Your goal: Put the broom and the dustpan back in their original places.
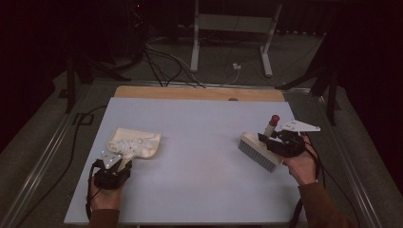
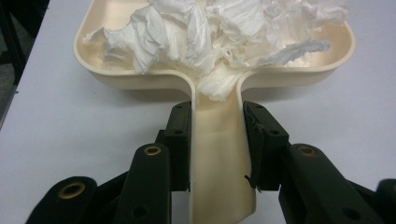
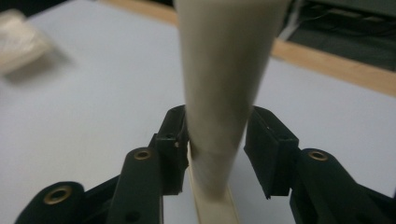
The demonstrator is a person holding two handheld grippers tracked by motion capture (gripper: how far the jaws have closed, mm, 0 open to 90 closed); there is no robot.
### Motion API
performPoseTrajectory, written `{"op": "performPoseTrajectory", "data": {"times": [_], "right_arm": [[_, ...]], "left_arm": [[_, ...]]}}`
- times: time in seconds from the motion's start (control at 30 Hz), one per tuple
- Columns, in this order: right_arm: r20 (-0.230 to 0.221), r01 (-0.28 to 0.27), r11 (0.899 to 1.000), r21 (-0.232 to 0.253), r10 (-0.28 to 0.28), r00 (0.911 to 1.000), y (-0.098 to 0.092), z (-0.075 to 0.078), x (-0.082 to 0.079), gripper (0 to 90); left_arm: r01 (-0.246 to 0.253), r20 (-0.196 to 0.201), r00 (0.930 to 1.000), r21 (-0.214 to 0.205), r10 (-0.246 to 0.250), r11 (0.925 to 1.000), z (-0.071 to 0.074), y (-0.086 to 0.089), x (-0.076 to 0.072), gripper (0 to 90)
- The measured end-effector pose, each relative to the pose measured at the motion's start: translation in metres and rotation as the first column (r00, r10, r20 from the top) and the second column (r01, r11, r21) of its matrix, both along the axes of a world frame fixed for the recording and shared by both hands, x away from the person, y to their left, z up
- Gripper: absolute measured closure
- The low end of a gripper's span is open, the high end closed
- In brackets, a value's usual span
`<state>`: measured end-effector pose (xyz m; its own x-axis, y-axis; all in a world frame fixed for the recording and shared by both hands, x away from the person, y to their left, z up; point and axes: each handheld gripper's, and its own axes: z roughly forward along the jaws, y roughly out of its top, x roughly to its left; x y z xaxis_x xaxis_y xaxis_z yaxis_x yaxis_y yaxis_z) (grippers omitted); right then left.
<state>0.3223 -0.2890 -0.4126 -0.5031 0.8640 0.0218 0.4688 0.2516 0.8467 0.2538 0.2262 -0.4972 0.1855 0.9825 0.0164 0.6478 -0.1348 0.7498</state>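
The left gripper (image 1: 115, 167) sits near the front left of the bench (image 1: 199, 180), and its fingers (image 2: 180, 135) are clamped on the flat handle of a cream dustpan (image 2: 219, 154), one pad pressed to each side of it. The pan spreads out straight ahead of those fingers, resting on the bench, and it is heaped with crumpled white tissue (image 2: 187, 32) (one shred hangs down into the neck of the handle, just above the fingertips).

Over on the far side, the right gripper (image 1: 274, 141) is at a cream hand brush (image 1: 259, 152) with a red-tipped handle. In the right gripper view the brush handle (image 3: 224, 84) rises between the fingers (image 3: 271, 144); the left pad looks to be touching it, while the right pad stands clear with a visible gap, so the grip is loose, not clamped. The brush's bristle head lies just beside the fingers on the side towards the dustpan, tilted, with the handle slanting up and away from the person. The brush and dustpan are well apart, with bare bench between them
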Motion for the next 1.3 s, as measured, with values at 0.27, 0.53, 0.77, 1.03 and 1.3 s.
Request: {"op": "performPoseTrajectory", "data": {"times": [0.27,0.53,0.77,1.03,1.3], "right_arm": [[0.030,0.160,0.986,0.049,-0.162,0.9863,0.013,0.003,-0.004,64.6],[0.033,0.234,0.969,0.075,-0.237,0.9710,0.021,-0.001,0.000,69.3],[0.000,0.159,0.986,0.039,-0.159,0.9872,0.018,0.005,0.000,69.5],[-0.028,0.087,0.995,0.049,-0.085,0.9960,0.006,0.012,-0.005,69.6],[-0.070,0.000,0.998,0.069,0.005,0.9975,-0.006,0.021,-0.014,69.6]], "left_arm": [[0.002,0.001,1.0000,0.002,-0.002,1.0000,0.000,-0.001,0.000,66.5],[-0.002,0.002,1.0000,0.001,0.002,1.0000,0.000,0.000,-0.001,66.4],[-0.011,0.005,0.9999,0.003,0.011,0.9999,0.000,0.000,-0.001,66.4],[-0.027,0.007,0.9996,0.008,0.027,0.9996,-0.002,-0.001,-0.002,66.4],[-0.051,-0.003,0.9987,0.007,0.051,0.9987,-0.006,-0.002,-0.003,66.4]]}}
